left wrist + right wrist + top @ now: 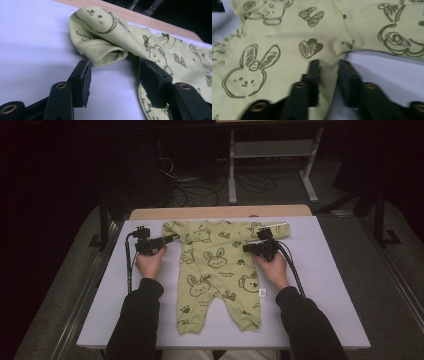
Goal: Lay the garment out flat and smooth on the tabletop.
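Lying flat on white table (pixel 325 285), romper (pixel 215 270); left gripper (pixel 113 75) apart beside sleeve, right gripper (pixel 329 72) pinching side.

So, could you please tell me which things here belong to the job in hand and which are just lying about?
In the job:
- green baby romper
- left gripper, open at the folded sleeve
- right gripper, pinching the romper's side

Lying about:
- metal stand
- floor cables

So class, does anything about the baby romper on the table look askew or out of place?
Yes: the baby romper lies flat, but one sleeve is folded back on itself beside the left gripper, while the other sleeve reaches outward.
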`<state>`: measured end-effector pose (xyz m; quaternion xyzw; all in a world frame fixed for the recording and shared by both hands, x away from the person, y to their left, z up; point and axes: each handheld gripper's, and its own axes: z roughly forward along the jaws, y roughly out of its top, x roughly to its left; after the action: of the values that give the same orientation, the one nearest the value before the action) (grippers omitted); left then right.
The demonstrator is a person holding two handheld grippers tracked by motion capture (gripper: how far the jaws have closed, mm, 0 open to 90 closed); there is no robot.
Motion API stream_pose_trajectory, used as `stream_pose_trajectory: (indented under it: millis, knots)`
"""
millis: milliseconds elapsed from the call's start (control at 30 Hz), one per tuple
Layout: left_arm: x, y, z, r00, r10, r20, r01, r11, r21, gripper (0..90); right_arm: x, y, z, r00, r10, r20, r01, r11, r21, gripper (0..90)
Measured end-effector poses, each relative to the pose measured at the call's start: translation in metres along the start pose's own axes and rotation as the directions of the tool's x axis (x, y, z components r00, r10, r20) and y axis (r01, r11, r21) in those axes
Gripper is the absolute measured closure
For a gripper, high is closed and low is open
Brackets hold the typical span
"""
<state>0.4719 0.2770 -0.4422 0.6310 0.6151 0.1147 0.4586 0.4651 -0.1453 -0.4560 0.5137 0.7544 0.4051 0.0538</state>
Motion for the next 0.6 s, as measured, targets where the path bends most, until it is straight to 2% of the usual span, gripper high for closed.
stream_pose_trajectory:
  millis: [67, 167, 233, 300, 333, 400, 433, 467, 500, 533, 567, 600]
  knots:
    - [-0.001, -0.001, 0.001, 0.9998, 0.007, -0.021, -0.007, 1.0000, 0.004, 43.2, 0.004, 0.000, 0.001, 0.9995, -0.027, 0.012, 0.027, 1.000, 0.014, 84.7]
    - [0.001, -0.001, 0.002, 0.9994, -0.007, -0.033, 0.007, 1.0000, -0.002, 44.2, 0.005, 0.001, -0.003, 0.9997, -0.024, 0.007, 0.024, 1.000, 0.003, 85.4]
    - [0.003, -0.001, 0.003, 0.9985, -0.035, -0.043, 0.035, 0.9993, -0.011, 44.9, 0.004, 0.002, -0.005, 0.9998, -0.020, 0.005, 0.020, 1.000, -0.002, 85.4]
    - [0.007, -0.001, 0.005, 0.9964, -0.082, -0.021, 0.082, 0.9965, -0.018, 48.3, 0.004, 0.003, -0.006, 0.9999, -0.011, -0.004, 0.011, 1.000, -0.009, 85.4]
    - [0.009, -0.002, 0.007, 0.9924, -0.123, 0.001, 0.123, 0.9921, -0.024, 50.0, 0.004, 0.003, -0.007, 0.9999, -0.012, -0.005, 0.012, 1.000, -0.012, 85.4]
    - [0.012, -0.003, 0.013, 0.9804, -0.194, 0.030, 0.196, 0.9800, -0.038, 51.0, 0.004, 0.003, -0.007, 0.9999, -0.012, -0.007, 0.012, 1.000, -0.013, 85.3]
    - [0.012, -0.003, 0.017, 0.9742, -0.224, 0.027, 0.225, 0.9733, -0.044, 51.0, 0.004, 0.003, -0.008, 0.9999, -0.013, -0.006, 0.013, 1.000, -0.013, 85.2]
    - [0.013, -0.003, 0.020, 0.9718, -0.235, 0.018, 0.236, 0.9708, -0.045, 51.1, 0.005, 0.003, -0.008, 0.9999, -0.014, -0.005, 0.014, 1.000, -0.011, 85.3]
    - [0.013, -0.003, 0.023, 0.9666, -0.256, 0.005, 0.256, 0.9654, -0.049, 51.4, 0.005, 0.003, -0.008, 0.9999, -0.016, -0.005, 0.016, 1.000, -0.012, 85.3]
    - [0.014, -0.002, 0.026, 0.9606, -0.278, 0.004, 0.278, 0.9590, -0.058, 52.8, 0.005, 0.003, -0.009, 0.9999, -0.015, -0.006, 0.015, 1.000, -0.013, 85.3]
    - [0.015, -0.001, 0.028, 0.9514, -0.308, -0.001, 0.307, 0.9491, -0.071, 55.4, 0.006, 0.003, -0.010, 0.9998, -0.020, -0.007, 0.019, 1.000, -0.016, 85.3]
    - [0.015, 0.000, 0.031, 0.9464, -0.323, -0.005, 0.322, 0.9444, -0.066, 59.6, 0.006, 0.003, -0.011, 0.9998, -0.019, -0.008, 0.019, 1.000, -0.017, 85.3]
